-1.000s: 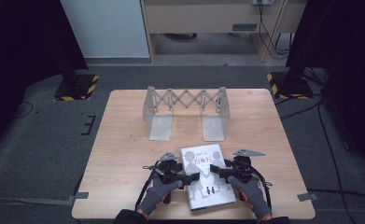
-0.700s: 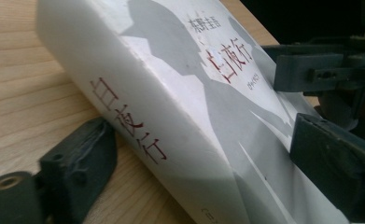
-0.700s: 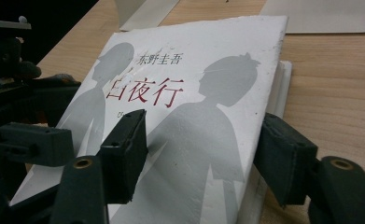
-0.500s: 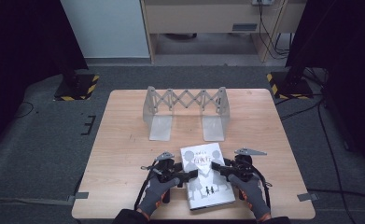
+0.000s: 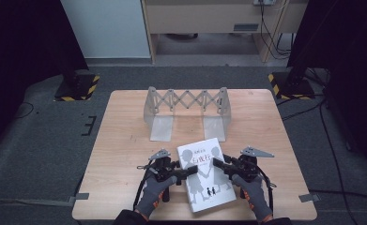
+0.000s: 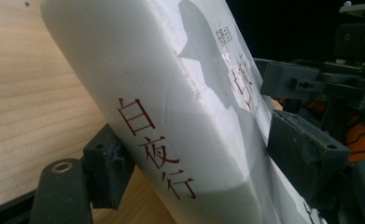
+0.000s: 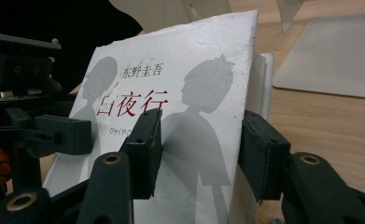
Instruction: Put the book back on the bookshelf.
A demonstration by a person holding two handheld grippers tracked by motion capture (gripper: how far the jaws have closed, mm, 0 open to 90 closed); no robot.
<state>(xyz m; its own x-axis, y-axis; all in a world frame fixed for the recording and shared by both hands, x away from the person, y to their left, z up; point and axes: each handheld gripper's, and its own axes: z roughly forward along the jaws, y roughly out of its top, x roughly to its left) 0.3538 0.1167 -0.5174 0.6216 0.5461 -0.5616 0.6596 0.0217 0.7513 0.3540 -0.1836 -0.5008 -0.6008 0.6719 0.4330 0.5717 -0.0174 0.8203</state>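
Left gripper [image 5: 183, 172], held in a gloved hand [image 5: 153, 192], is clamped on the spine side of the white book [image 5: 205, 173], jaws above and below it. The book sits near the table's [image 5: 125, 140] near edge, about centre, cover up, lifted slightly. Right gripper [image 5: 220, 165] grips the book's page-edge side, one jaw on the cover. Folding metal book stand [image 5: 186, 112] stands upright toward the far edge, apart from the book.

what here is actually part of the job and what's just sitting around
In use:
- white book, lifted off the table at its spine side
- left gripper, shut on the book
- right gripper, shut on the book
- metal book rack, the likely destination

Lying about:
- wooden table, only the surface
- black stands with striped bases on the floor
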